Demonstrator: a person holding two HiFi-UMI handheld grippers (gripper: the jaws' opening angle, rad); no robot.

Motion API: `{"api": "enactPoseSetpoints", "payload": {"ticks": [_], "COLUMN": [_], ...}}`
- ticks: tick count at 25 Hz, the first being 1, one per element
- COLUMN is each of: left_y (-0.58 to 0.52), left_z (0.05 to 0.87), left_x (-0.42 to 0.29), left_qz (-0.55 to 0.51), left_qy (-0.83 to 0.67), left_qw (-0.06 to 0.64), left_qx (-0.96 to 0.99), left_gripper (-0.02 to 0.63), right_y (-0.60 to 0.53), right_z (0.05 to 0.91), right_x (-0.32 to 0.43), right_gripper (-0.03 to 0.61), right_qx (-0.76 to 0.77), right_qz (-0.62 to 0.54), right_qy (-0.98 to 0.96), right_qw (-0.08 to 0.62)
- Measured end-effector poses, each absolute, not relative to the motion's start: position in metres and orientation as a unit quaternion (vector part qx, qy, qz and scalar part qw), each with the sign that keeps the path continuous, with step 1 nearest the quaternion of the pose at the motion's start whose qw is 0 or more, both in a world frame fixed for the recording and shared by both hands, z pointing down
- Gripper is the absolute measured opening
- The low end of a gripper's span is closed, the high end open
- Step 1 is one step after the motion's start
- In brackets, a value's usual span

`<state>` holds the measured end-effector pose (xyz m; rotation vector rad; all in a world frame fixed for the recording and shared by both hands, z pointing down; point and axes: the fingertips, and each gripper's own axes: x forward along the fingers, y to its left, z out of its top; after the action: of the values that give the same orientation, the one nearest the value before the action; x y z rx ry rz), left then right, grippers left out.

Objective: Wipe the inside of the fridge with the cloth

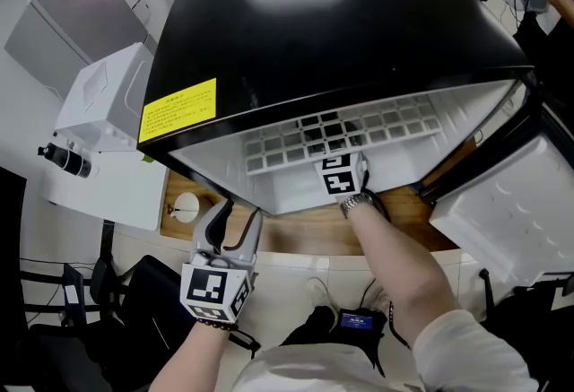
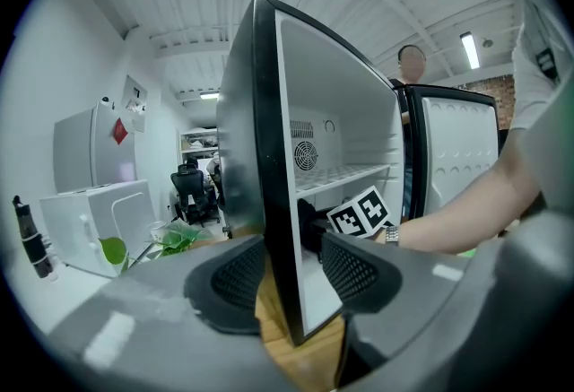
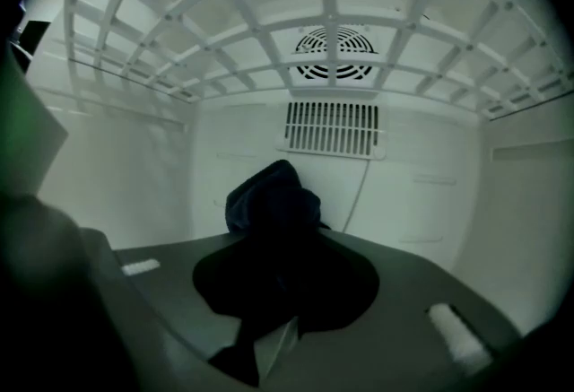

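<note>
A small black fridge (image 1: 332,22) stands on a wooden table (image 1: 305,236) with its door (image 1: 507,224) swung open to the right. My right gripper (image 3: 282,287) is deep inside the white compartment, under the wire shelf (image 3: 314,13), and is shut on a bunched dark cloth (image 3: 273,200) that sticks out ahead of the jaws towards the back wall. From the head view only its marker cube (image 1: 342,175) and the forearm show. My left gripper (image 1: 238,213) sits at the fridge's front left corner, its jaws on either side of the left wall's front edge (image 2: 269,157).
A round fan grille (image 3: 333,53) and a slotted vent (image 3: 330,127) sit on the fridge's back wall. Left of the fridge are a white box-like appliance (image 1: 100,112), a dark bottle (image 1: 65,160) and a taller white cabinet (image 1: 81,18). A green plant (image 2: 175,239) stands beyond the left wall.
</note>
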<state>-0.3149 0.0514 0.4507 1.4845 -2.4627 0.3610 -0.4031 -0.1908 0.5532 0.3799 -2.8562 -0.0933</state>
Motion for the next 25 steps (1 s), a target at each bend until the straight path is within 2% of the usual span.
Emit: {"api": "enactPoseSetpoints", "payload": {"ticks": [25], "left_y": [0.052], "left_z": [0.452], "left_x": [-0.316], "left_qz": [0.121], "left_qy": [-0.85], "left_qw": [0.12], "left_qx": [0.499], "left_gripper": [0.199], "right_y": [-0.296], "right_z": [0.557], "right_x": [-0.344], "right_gripper": [0.081], "right_qx": [0.243], "right_qz": [-0.022], "right_qy": [-0.958], "right_qw": [0.149]}}
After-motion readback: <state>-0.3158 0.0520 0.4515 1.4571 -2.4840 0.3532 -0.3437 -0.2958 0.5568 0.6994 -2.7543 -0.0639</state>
